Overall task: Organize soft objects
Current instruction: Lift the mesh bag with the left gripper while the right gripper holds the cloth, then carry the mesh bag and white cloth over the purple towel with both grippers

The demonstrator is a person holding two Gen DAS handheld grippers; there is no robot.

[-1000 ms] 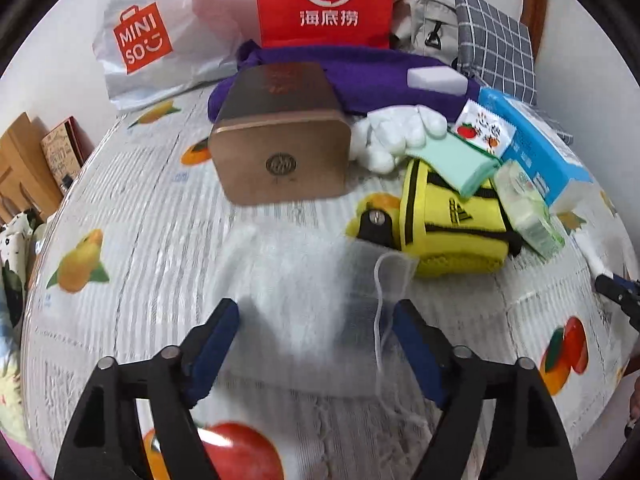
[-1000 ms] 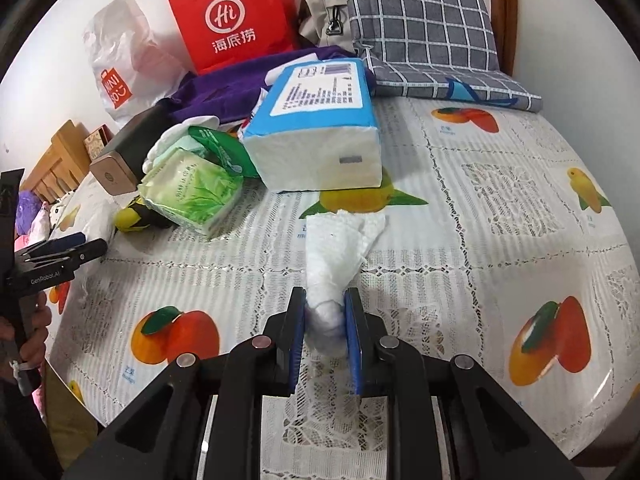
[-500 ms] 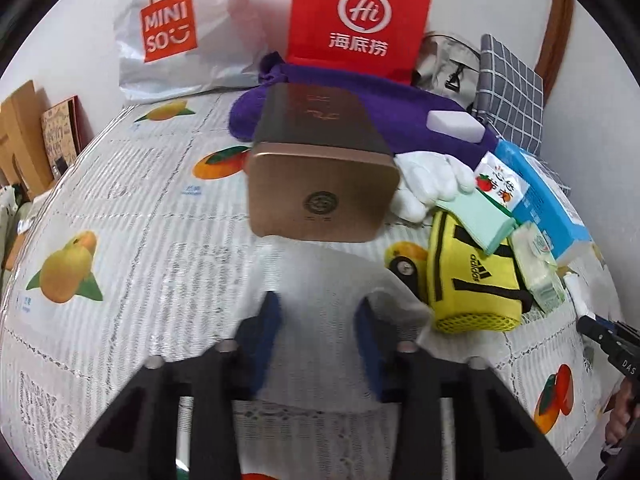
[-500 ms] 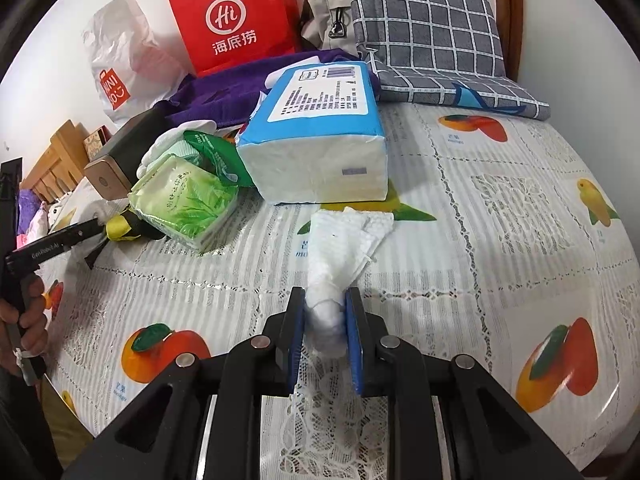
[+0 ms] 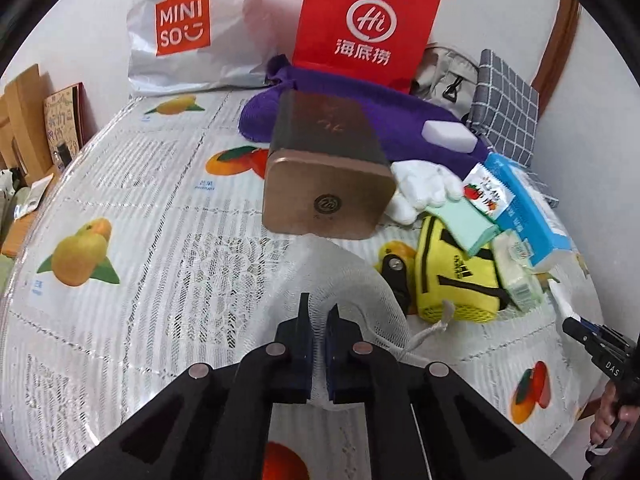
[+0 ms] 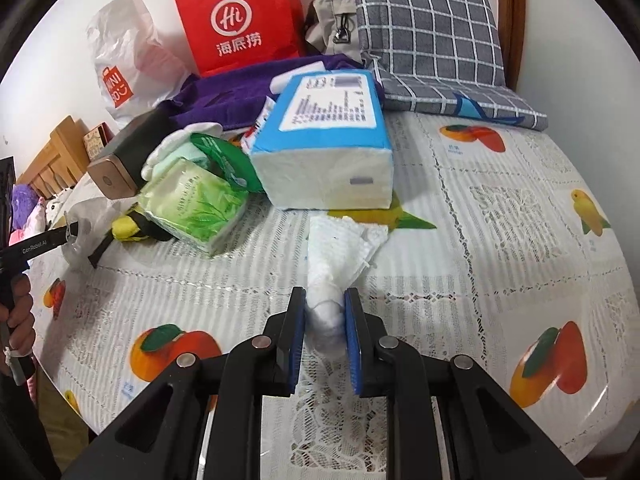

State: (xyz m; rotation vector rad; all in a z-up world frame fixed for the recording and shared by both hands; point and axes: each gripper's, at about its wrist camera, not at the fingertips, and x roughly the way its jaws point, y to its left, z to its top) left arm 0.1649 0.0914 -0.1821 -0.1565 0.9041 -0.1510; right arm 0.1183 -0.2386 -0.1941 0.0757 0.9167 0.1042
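My left gripper (image 5: 318,312) is shut on a white mesh drawstring bag (image 5: 344,276) that lies on the fruit-print tablecloth in front of a brown box (image 5: 328,176). The bag also shows at the far left of the right wrist view (image 6: 82,220), with the left gripper (image 6: 66,234) on it. My right gripper (image 6: 325,304) is shut on a crumpled white paper towel (image 6: 340,244) just in front of a blue tissue pack (image 6: 328,140). The right gripper shows at the right edge of the left wrist view (image 5: 568,322).
A yellow pouch (image 5: 456,276), green tissue pack (image 6: 196,204), white gloves (image 5: 420,188), purple cloth (image 5: 360,96), white sponge (image 5: 450,136), red bag (image 5: 364,24), Miniso bag (image 5: 188,28) and checked pillow (image 6: 432,28) crowd the back. The table edge (image 6: 600,432) is near right.
My left gripper was open around the mesh bag, moved forward and shut on it. My right gripper stays shut on the paper towel and has shifted slightly toward the tissue pack.
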